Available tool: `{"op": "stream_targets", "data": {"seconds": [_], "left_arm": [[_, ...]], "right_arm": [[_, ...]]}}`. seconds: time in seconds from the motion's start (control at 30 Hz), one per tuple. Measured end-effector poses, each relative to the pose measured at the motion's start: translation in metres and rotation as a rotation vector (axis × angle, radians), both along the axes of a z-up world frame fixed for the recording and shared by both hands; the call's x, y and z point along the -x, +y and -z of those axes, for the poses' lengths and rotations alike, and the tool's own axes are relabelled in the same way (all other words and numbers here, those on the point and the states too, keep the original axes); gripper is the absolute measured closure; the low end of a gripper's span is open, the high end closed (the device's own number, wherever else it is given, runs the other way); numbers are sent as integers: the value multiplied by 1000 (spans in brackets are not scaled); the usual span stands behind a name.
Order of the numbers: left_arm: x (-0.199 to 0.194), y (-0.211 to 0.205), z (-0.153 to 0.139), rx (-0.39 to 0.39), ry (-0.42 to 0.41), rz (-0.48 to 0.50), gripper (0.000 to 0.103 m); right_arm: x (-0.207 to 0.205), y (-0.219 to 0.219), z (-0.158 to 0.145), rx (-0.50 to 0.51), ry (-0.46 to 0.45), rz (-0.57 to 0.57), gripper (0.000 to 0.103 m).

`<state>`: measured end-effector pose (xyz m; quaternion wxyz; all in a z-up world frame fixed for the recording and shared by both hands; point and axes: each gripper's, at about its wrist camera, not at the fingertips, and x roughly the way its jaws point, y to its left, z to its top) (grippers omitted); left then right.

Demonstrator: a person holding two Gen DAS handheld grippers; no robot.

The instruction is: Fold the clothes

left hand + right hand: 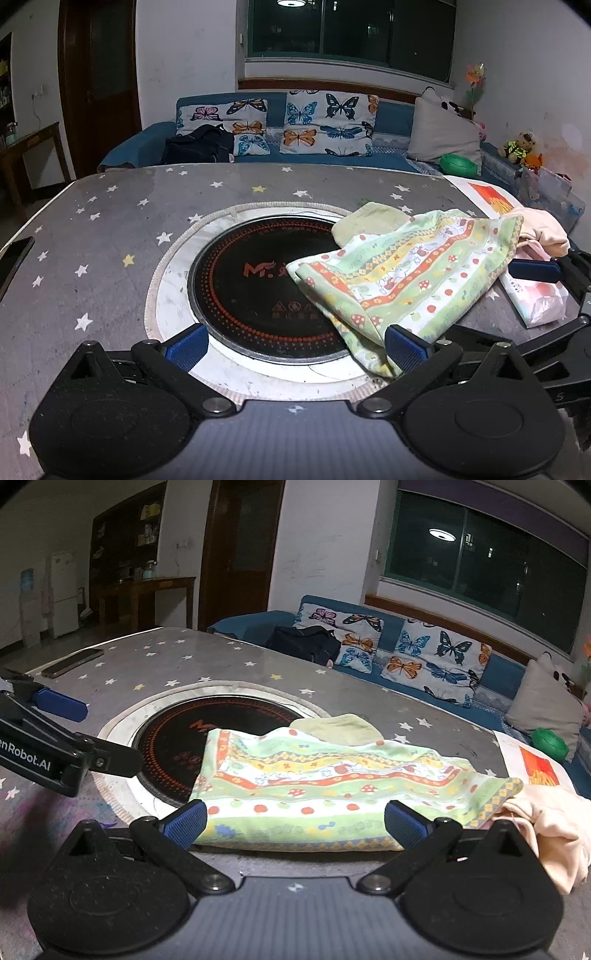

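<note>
Both hand-held grippers [295, 347] [295, 825] spread wide beside patterned cloth [314, 786], peach garment [550, 830] alongside.

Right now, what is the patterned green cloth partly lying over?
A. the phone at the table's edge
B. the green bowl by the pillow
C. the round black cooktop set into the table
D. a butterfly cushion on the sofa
C: in the left wrist view the patterned green cloth drapes over the right side of the round black cooktop sunk in the star-print table, and the right wrist view shows the same overlap.
</note>
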<state>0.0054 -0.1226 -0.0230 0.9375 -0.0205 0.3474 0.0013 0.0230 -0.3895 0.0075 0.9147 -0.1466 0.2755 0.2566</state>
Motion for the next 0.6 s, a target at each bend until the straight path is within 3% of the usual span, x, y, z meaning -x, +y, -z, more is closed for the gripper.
{"op": "stream_targets", "data": {"seconds": [0.6], "left_arm": [[9, -4, 5, 6, 14, 19, 0]], "right_arm": [[10, 2, 5, 2, 16, -23, 0]]}}
